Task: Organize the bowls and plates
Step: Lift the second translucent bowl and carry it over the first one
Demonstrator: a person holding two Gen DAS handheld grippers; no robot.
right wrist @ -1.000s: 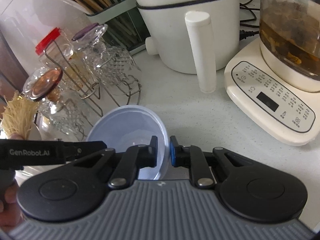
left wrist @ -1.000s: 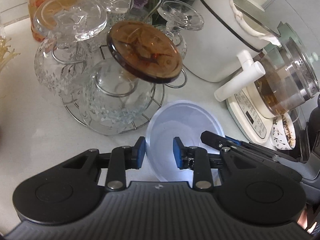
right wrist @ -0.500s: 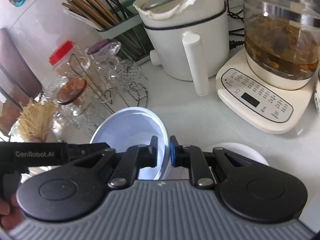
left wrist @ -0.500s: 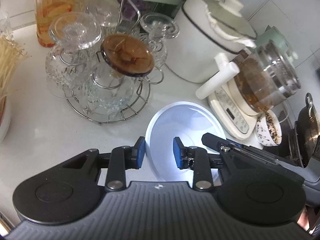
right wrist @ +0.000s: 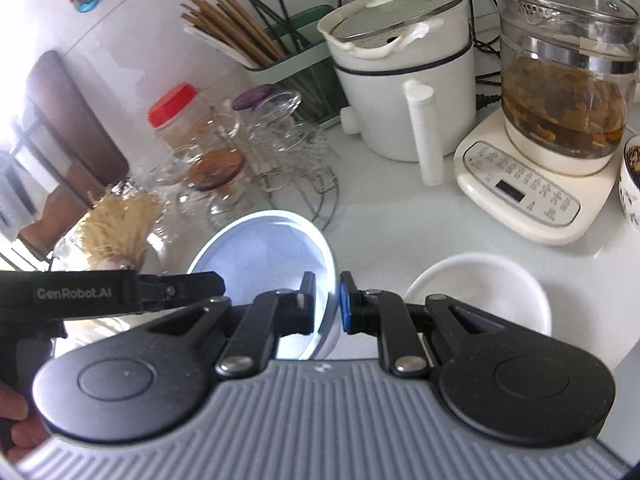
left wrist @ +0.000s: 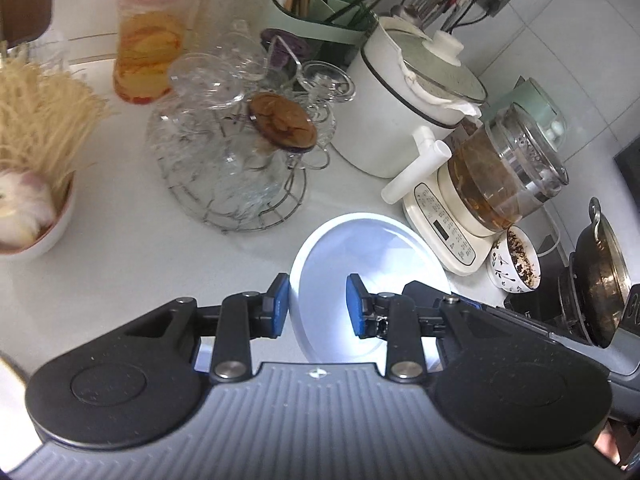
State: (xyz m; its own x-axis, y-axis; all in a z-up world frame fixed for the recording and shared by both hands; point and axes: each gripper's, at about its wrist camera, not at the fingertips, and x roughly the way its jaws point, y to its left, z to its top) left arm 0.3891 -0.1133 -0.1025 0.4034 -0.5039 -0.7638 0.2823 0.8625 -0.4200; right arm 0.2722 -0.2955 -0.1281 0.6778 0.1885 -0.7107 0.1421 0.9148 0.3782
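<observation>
Both tools pinching the pale bowl (left wrist: pixel 368 248) by opposite rim edges: left tool (left wrist: pixel 316 304) half-closed, right tool (right wrist: pixel 326 300) nearly shut. Could slip, or clip the glass rack (left wrist: pixel 236 172) just beside.

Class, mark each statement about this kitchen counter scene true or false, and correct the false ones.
1. Both grippers grip the same pale blue bowl. True: the right gripper and the left gripper each hold its rim.
2. The jar has a green lid. False: it is red.
3. A white bowl sits on the counter below the right gripper. True.
4. The glass kettle is empty. False: it holds brown liquid.
5. Chopsticks lie flat on the counter. False: they stand in a green holder.
</observation>
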